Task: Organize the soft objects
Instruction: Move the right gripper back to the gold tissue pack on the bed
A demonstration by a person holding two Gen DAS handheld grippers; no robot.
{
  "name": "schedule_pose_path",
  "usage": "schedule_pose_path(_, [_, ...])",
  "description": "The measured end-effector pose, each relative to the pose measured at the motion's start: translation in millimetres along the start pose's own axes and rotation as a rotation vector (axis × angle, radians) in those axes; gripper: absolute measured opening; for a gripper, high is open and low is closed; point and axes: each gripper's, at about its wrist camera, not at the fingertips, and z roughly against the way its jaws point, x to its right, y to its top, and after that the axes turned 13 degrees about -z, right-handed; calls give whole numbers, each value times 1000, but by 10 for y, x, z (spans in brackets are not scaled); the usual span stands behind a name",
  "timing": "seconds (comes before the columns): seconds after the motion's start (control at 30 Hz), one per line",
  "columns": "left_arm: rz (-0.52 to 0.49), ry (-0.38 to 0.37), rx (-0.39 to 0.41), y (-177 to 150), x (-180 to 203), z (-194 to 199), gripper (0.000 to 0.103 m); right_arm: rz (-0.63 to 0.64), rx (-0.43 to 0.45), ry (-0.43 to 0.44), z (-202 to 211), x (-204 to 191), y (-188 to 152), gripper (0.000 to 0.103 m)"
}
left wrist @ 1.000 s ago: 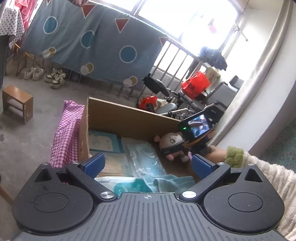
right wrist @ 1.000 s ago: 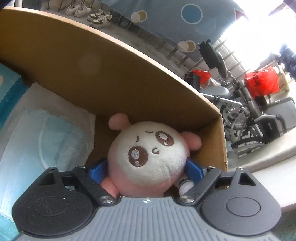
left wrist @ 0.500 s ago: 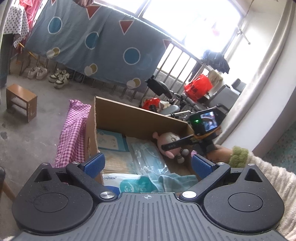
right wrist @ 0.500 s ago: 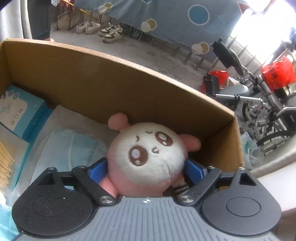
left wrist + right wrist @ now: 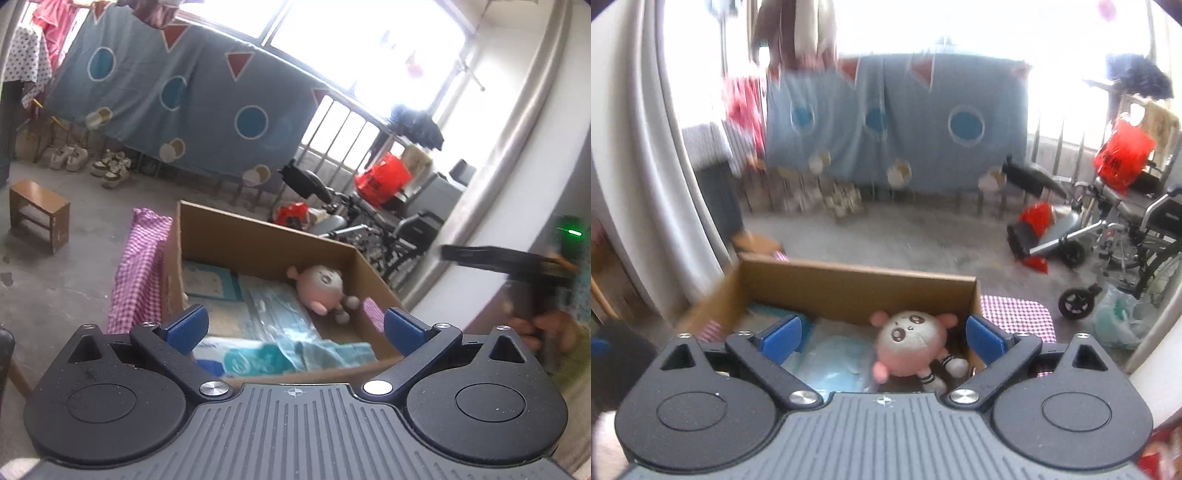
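the plush doll [image 5: 911,347] lies on its back in the right far corner of the cardboard box [image 5: 849,286], beside a clear bag of blue masks [image 5: 280,314] and apart from both tongs. the right tongs [image 5: 884,336] have just been opening and stand spread wide above the box, nothing between them. the left tongs [image 5: 295,325] hang spread and empty near the box's front edge. a pink checked cloth [image 5: 138,273] drapes beside the box.
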Motion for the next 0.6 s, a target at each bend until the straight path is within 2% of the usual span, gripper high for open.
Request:
schedule_pose_path(0.17, [-47, -43, -40, -103, 184, -13, 102, -93, 71, 49, 759, 226, -336, 101])
schedule_pose_path(0.3, [-95, -84, -112, -323, 397, -101, 102, -203, 19, 104, 898, 346, -774, 100])
schedule_pose_path(0.4, [-110, -123, -195, -545, 559, -232, 101, -262, -73, 143, 704, 385, -1091, 97])
schedule_pose_path(0.57, [-148, -168, -310, -885, 784, -574, 95, -293, -258, 184, 142, 297, -1414, 70])
schedule_pose_path(0.6, [-153, -158, -332, -931, 808, -649, 95, -289, -300, 187, 9, 271, -1457, 69])
